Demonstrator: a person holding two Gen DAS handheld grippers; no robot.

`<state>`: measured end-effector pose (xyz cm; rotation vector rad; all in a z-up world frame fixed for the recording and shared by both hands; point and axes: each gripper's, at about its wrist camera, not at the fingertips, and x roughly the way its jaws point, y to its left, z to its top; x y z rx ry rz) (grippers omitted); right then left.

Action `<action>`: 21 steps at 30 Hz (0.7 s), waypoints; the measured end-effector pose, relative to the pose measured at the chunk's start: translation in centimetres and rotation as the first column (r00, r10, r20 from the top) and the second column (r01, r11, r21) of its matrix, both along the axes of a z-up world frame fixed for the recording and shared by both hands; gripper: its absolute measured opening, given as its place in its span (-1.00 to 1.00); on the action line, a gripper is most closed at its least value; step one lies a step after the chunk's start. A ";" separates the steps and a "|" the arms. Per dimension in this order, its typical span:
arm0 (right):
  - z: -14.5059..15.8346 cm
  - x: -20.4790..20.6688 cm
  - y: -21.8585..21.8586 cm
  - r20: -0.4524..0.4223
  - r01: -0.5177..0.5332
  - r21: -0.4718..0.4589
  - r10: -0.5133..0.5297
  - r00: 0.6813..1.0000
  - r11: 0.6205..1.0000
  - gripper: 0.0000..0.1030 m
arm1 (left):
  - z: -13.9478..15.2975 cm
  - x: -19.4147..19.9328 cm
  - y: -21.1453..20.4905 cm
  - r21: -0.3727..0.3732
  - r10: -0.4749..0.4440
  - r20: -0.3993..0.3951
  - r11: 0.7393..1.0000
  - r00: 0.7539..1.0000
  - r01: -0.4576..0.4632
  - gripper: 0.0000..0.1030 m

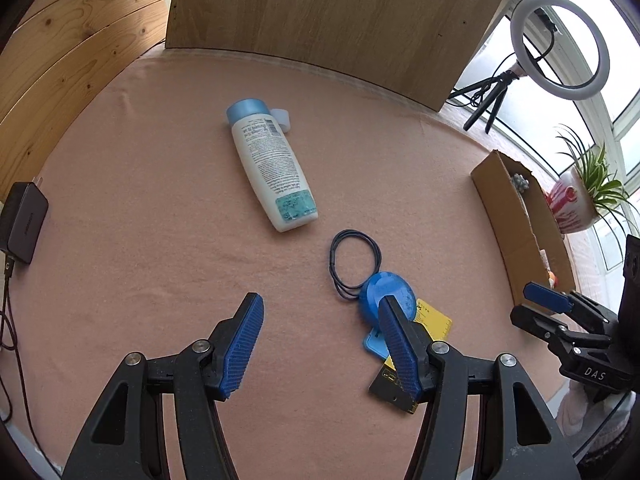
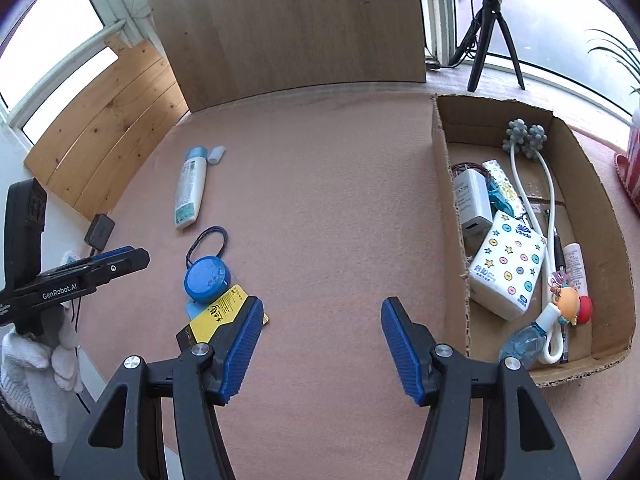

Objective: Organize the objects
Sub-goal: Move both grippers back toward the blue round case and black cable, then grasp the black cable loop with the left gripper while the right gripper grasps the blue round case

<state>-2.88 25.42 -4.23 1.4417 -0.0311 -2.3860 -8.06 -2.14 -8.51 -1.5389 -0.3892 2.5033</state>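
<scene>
Left hand-held gripper (image 1: pixel 320 344) hovers spread over the bench (image 1: pixel 160 240), holding nothing; the bottle (image 1: pixel 272 168) lies ahead, the blue disc (image 1: pixel 386 292) just behind its right finger. Right hand-held gripper (image 2: pixel 320 344) hovers spread and empty too, with the box (image 2: pixel 452 216) at right and the disc (image 2: pixel 206 280) at left.

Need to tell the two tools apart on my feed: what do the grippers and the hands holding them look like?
Both look alike: black plastic linkage arms with silver pivot bolts and blue ribbed finger pads. The left gripper reads "GenRobot.AI" in white on its side, seen from the right wrist view. The right gripper shows "DAS" in white, seen from the left wrist view. The left hand wears a white knit glove.
</scene>
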 end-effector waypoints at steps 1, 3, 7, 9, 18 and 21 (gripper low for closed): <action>-0.2 0.0 -1.0 0.000 -0.028 0.011 0.028 1.000 1.000 0.12 | -0.1 0.1 -0.2 0.000 0.006 0.001 1.000 1.000 -0.006 0.23; -0.7 -0.1 -2.7 0.008 -0.077 0.030 0.077 0.997 0.997 0.13 | -0.2 0.5 -0.8 0.005 0.016 0.002 1.000 1.000 -0.016 0.23; -1.5 -0.2 -6.0 0.013 -0.157 0.070 0.156 0.988 0.985 0.13 | -0.5 0.9 -1.8 0.009 0.036 0.007 0.999 0.999 -0.036 0.23; -2.0 -0.3 -7.6 0.018 -0.194 0.085 0.193 0.981 0.977 0.13 | -0.7 1.1 -2.1 0.017 0.044 0.013 0.999 0.999 -0.044 0.23; -4.7 -1.4 -12.1 0.070 -0.279 0.124 0.272 0.960 0.952 0.14 | -0.8 2.0 -3.4 0.032 0.067 0.024 0.997 0.998 -0.067 0.23; -5.2 -1.8 -12.7 0.073 -0.279 0.135 0.272 0.960 0.951 0.14 | -0.7 2.2 -3.6 0.033 0.070 0.024 0.997 0.997 -0.071 0.23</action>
